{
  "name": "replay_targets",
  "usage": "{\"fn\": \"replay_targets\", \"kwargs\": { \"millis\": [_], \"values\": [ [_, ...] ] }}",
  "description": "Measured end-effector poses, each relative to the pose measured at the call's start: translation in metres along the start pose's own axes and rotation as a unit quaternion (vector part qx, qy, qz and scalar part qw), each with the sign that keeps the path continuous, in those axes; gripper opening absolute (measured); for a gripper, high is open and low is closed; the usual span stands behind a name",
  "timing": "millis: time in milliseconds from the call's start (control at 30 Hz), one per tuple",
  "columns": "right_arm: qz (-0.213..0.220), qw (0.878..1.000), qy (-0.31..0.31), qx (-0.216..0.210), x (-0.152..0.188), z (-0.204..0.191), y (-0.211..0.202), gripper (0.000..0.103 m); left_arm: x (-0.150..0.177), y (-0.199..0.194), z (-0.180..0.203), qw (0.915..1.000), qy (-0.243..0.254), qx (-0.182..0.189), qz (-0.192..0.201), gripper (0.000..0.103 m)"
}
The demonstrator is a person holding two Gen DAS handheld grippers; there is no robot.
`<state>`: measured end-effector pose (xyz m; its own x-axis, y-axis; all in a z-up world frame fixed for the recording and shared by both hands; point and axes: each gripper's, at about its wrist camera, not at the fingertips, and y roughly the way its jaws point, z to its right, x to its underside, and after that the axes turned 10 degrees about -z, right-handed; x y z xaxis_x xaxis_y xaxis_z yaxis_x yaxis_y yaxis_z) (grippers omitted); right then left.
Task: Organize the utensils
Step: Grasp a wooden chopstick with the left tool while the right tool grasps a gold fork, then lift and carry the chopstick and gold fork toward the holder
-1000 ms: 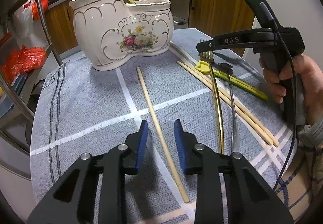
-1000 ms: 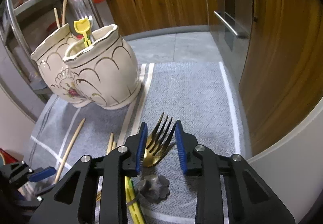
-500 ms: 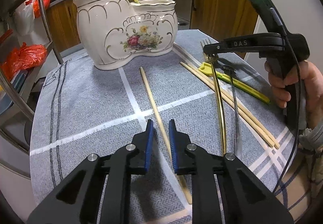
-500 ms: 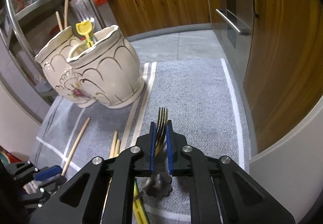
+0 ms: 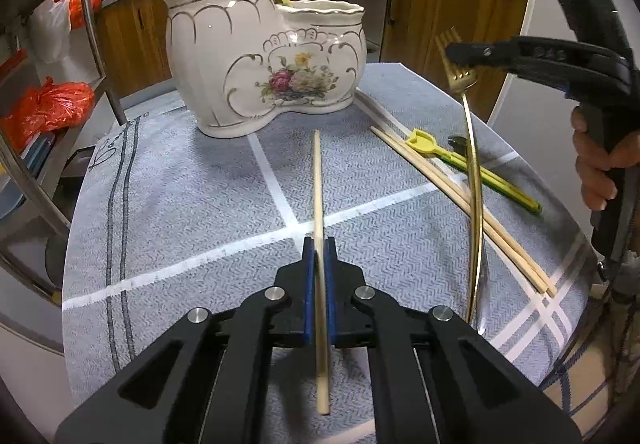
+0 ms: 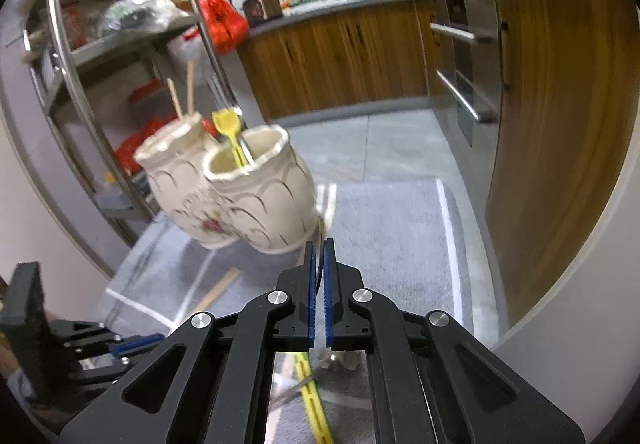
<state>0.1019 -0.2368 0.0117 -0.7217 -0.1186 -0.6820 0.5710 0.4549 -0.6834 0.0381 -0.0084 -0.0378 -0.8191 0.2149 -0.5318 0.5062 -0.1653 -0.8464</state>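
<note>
My left gripper (image 5: 318, 250) is shut on a single wooden chopstick (image 5: 317, 179) that points toward the white floral ceramic utensil holder (image 5: 264, 63). My right gripper (image 6: 318, 248) is shut on a gold fork (image 5: 470, 163); in the left wrist view it holds the fork by its tines, lifted, with the handle hanging down to the cloth. In the right wrist view the holder (image 6: 240, 195) stands just ahead and left, with a yellow utensil (image 6: 228, 135) and wooden sticks in it.
A pair of chopsticks (image 5: 460, 203), a yellow-green utensil (image 5: 472, 167) and a dark utensil lie on the grey checked cloth (image 5: 180, 195) at the right. A metal rack (image 5: 48, 123) with red bags stands left. Wooden cabinets are behind.
Both grippers closed: the left on the single chopstick, the right on the fork's tines. The right gripper then lifted the fork's head off the cloth and moved up toward the holder.
</note>
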Motion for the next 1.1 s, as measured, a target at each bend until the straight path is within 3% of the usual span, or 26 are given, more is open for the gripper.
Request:
{"fn": "replay_targets", "kwargs": {
  "millis": [333, 633, 833, 1033, 1100],
  "values": [
    [0.08, 0.996, -0.033, 0.007, -0.001, -0.023, -0.043, 0.003, -0.002, -0.019, -0.003, 0.9991, 0.004, 0.008, 0.043, 0.005],
    [0.13, 0.99, -0.042, 0.017, 0.0, -0.032, -0.064, 0.003, 0.002, -0.047, -0.004, 0.9894, 0.01, 0.04, 0.139, 0.005],
    [0.124, 0.991, -0.049, 0.015, -0.001, -0.035, -0.062, 0.003, -0.004, -0.024, -0.005, 0.9988, 0.024, 0.022, 0.038, 0.005],
    [0.123, 0.991, -0.049, 0.014, -0.001, -0.035, -0.063, 0.004, 0.001, -0.008, -0.001, 0.9962, 0.068, 0.013, -0.052, 0.005],
    [0.124, 0.991, -0.049, 0.015, 0.0, -0.035, -0.063, 0.004, 0.001, -0.004, -0.001, 0.9953, 0.073, 0.009, -0.063, 0.006]
  ]
}}
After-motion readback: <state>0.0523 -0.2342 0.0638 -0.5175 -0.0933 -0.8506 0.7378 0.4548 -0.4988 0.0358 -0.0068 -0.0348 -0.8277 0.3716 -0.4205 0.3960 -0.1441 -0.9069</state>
